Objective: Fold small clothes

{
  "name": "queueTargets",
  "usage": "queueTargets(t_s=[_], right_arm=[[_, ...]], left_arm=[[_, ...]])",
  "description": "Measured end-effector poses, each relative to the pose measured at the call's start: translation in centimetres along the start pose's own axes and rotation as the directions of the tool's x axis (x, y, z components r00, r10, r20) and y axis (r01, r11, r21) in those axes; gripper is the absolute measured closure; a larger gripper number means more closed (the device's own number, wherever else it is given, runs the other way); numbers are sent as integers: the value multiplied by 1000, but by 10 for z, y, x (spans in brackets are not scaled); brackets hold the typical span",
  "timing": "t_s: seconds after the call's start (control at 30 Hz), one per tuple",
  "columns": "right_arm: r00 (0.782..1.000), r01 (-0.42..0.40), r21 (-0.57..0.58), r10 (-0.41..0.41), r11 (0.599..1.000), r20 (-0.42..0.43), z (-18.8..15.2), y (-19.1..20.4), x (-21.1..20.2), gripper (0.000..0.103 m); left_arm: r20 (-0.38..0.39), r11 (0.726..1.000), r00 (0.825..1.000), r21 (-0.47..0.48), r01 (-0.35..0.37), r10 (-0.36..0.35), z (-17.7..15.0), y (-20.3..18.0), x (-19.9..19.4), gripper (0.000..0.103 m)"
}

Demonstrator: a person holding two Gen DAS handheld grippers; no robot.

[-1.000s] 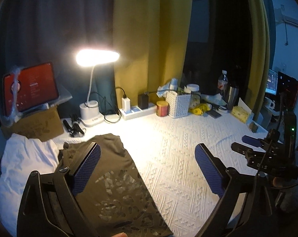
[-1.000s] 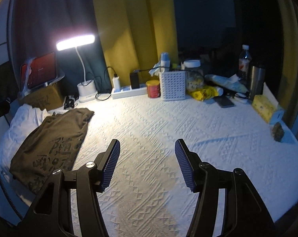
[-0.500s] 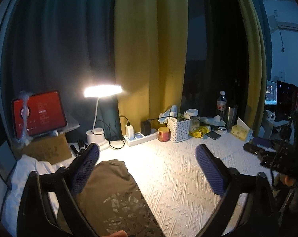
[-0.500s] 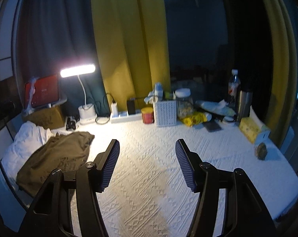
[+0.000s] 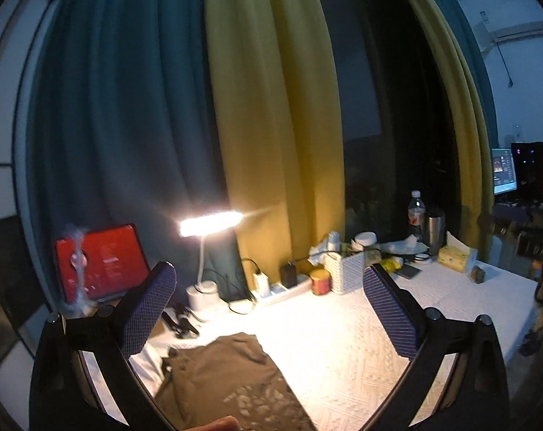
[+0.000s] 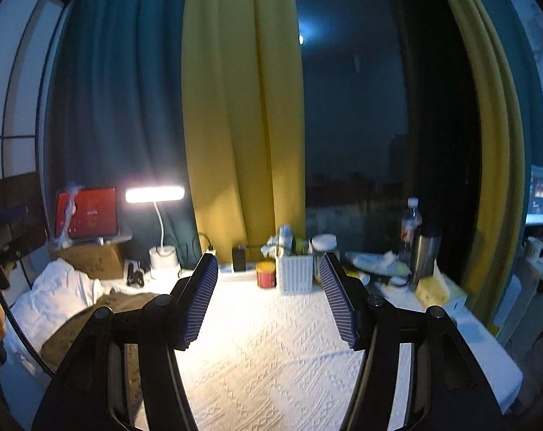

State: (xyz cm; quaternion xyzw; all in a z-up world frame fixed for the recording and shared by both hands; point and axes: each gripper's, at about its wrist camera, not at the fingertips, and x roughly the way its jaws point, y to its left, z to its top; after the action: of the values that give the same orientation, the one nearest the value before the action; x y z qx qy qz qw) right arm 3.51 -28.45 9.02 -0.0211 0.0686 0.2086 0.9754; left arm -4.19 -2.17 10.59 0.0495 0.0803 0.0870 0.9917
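Note:
An olive-brown printed garment (image 5: 231, 377) lies folded on the left part of the white textured tablecloth (image 5: 343, 341); the right wrist view has this garment (image 6: 88, 323) at lower left, partly behind a finger. My left gripper (image 5: 267, 287) hangs well above the garment, open wide and holding nothing. Over the middle of the tablecloth (image 6: 271, 359), my right gripper (image 6: 267, 283) is open too, nothing between its blue ribbed pads. Both point almost level toward the curtains.
A white cloth (image 6: 52, 301) lies left of the garment. Along the back stand a lit desk lamp (image 5: 208, 222), a red-screen tablet (image 5: 100, 262), a power strip (image 5: 282, 289), a red tin (image 6: 266, 274), a white basket (image 6: 294, 273), a bottle (image 6: 409, 224), a steel flask (image 6: 424, 256) and a tissue box (image 5: 456, 256).
Both grippers have risen and tilted up, so the table has sunk low in both views and more curtain shows. The left jaws spread slightly wider. The garment lies as before.

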Motion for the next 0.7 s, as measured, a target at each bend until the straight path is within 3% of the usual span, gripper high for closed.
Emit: queueTargets(t_s=[0.4,0.5,0.7], right_arm=[[997,-6,-28,8,1000,83,31,17,-22,40],[995,-1,-39,5,999,96,38,22,-26,22],[992,-3,-56,10,998,124,52,31,-37,20]], left_arm=[[79,1000,997,-2,-26,26,19,14,-27,0],[88,1000,996,-15,-27,28,25,20,-31,0],[113,998,993,-55,-16,22,31,32,-41,0]])
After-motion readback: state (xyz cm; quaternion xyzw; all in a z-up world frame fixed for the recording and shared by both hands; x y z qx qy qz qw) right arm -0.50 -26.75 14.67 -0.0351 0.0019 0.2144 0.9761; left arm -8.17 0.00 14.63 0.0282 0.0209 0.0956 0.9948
